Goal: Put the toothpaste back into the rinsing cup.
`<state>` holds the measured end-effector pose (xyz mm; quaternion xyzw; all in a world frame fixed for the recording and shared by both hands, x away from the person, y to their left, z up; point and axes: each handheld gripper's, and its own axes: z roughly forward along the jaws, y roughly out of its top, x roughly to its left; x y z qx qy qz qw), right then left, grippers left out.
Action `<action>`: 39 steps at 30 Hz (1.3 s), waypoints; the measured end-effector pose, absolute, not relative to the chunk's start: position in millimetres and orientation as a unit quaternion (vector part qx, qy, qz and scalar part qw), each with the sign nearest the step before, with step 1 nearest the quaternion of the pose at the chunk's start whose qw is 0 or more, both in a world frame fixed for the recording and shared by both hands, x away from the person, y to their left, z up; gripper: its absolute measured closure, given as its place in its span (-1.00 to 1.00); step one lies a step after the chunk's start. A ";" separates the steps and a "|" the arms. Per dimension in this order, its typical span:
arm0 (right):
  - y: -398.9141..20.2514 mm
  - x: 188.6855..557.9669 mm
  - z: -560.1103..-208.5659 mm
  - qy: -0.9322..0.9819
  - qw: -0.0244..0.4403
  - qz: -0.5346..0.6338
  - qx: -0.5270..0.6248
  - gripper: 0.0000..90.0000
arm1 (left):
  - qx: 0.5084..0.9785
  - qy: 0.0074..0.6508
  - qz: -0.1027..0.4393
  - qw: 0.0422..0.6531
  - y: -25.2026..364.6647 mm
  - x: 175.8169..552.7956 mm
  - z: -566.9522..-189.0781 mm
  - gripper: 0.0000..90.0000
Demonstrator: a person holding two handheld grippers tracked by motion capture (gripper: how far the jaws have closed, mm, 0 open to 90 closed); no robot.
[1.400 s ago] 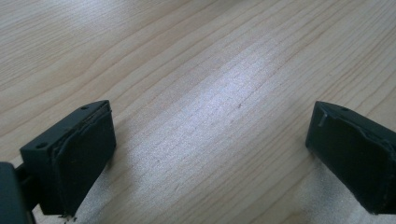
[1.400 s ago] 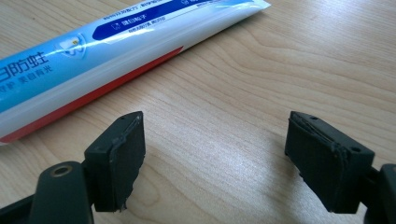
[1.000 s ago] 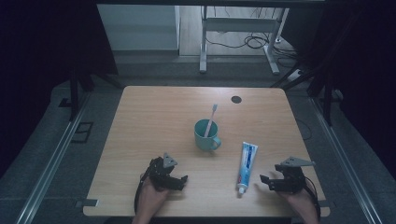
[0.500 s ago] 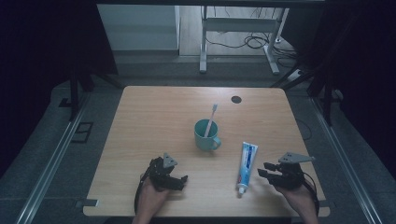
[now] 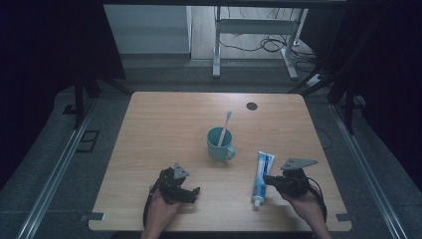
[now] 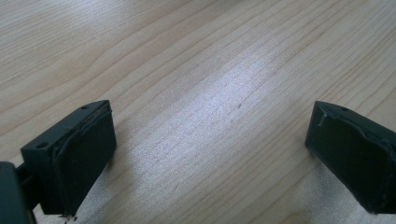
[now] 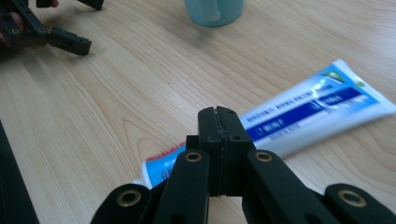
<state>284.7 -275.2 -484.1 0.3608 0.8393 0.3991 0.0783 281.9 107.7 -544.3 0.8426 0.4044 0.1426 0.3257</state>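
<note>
The toothpaste tube (image 5: pixel 260 178), white and blue, lies flat lengthwise, cap toward the person; the right gripper (image 5: pixel 269 180) has just clenched its jaws, nothing between them.

A white-and-blue toothpaste tube (image 5: pixel 261 176) lies flat on the wooden table (image 5: pixel 164 124), cap toward the person.

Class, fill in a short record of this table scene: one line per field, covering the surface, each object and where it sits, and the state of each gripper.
surface: wooden table
mug: teal, upright, mid-table
toothbrush: standing in the mug, leaning
toothpaste tube: lying flat, right of the mug, cap toward the person
left gripper: jaws wide open, nothing between them
right gripper: jaws shut together, empty, beside the tube
</note>
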 end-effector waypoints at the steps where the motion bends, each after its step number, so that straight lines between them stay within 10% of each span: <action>1: -272.7 285.6 -484.9 0.840 0.076 0.398 0.360 0.99 | 0.842 0.405 0.143 0.326 107.7 281.9 -544.5 -0.96; 39: -270.1 282.5 -518.9 0.853 0.043 0.363 0.372 0.99 | 0.843 0.404 0.143 0.325 107.8 282.0 -544.3 -0.96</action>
